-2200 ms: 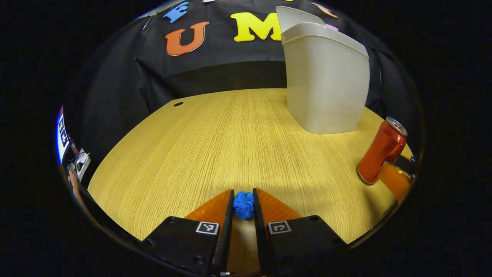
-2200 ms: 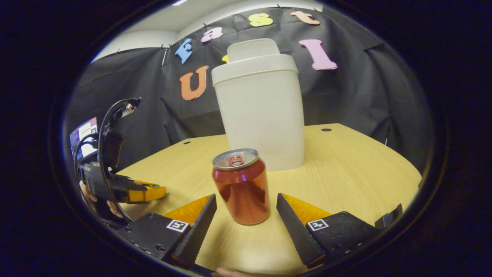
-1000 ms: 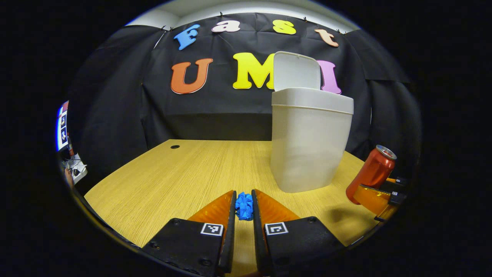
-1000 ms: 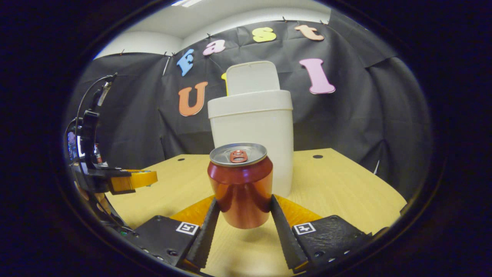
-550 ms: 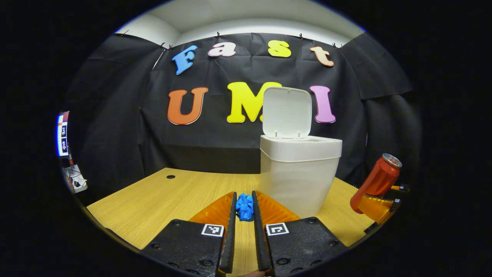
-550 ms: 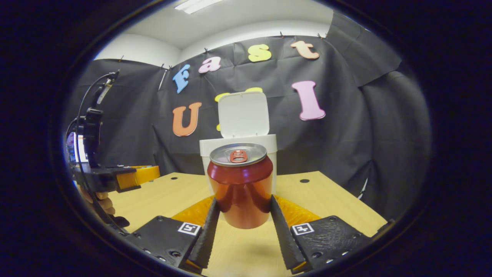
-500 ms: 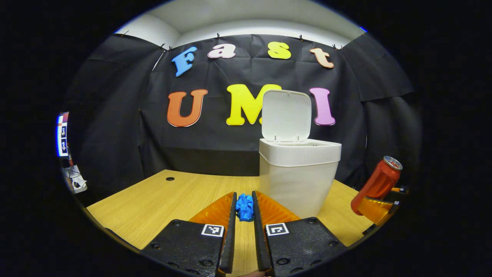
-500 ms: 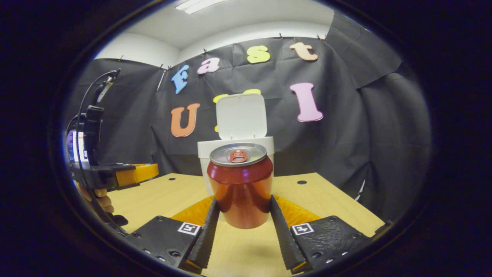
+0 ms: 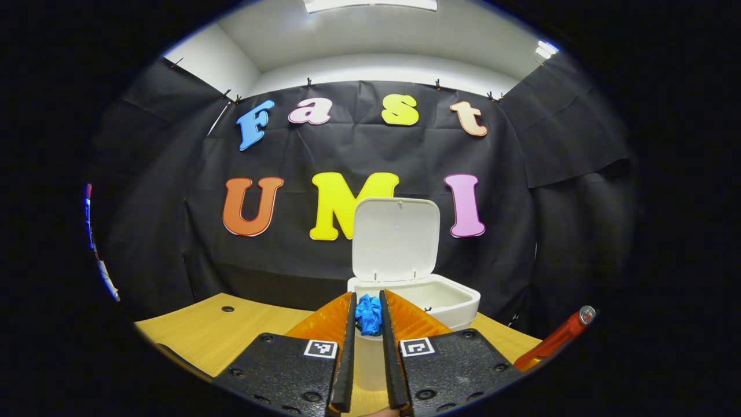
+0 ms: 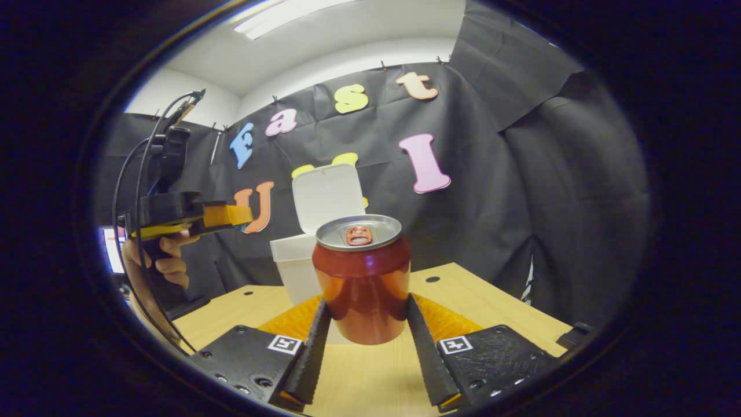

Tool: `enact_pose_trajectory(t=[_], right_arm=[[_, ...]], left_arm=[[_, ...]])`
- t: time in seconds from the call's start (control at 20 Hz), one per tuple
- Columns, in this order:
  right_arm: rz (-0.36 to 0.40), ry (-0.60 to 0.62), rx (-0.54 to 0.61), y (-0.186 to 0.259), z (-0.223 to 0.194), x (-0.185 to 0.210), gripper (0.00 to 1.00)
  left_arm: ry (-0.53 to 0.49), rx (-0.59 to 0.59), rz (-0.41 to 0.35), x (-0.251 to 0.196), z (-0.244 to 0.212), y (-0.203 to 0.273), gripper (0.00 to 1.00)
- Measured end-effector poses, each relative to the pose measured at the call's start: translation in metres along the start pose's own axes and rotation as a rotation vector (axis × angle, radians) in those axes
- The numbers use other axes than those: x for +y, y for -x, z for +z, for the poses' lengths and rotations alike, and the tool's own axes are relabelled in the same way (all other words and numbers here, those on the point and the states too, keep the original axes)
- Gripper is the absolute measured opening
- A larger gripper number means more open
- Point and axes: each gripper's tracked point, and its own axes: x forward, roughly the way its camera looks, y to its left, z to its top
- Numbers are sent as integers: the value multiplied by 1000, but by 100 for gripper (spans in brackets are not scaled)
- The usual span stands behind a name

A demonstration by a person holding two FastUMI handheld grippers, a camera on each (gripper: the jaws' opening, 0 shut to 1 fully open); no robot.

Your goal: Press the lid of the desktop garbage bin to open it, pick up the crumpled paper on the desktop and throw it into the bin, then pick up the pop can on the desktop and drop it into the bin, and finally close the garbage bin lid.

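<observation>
Black-draped recording booth, wooden desk

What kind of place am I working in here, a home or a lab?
Most likely a lab recording booth, not a home: black cloth wall pinned up behind a wooden desk, office ceiling lights above, and a lone bin staged as a prop.

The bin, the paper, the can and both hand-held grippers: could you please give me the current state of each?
Garbage bin: upright on the table, open.
Lid: raised, standing upright.
Crumpled paper: pinched, in front of the bin's opening.
Pop can: upright, clamped, off the table.
Left hand-held gripper: shut on the paper.
Right hand-held gripper: shut on the can.
</observation>
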Motion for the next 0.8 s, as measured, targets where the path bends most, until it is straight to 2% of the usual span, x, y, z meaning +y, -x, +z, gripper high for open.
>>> enact_pose_trajectory(t=[0.2, 0.45, 0.65, 0.7, 0.8], right_arm=[[-13, 11, -20, 5, 1, -6, 71], [-7, 9, -44, 6, 1, -3, 71], [-4, 5, -22, -2, -9, -5, 72], [-4, 6, -17, -3, -12, -5, 71], [-5, 4, -20, -2, -18, -5, 71]], left_arm=[[-13, -63, 2, -16, 9, -35, 25], [20, -60, 15, -21, 13, -85, 27], [13, 5, 10, -29, -8, -112, 31], [18, 34, 14, -28, -17, -116, 29], [48, 82, 6, -35, -35, -116, 31]])
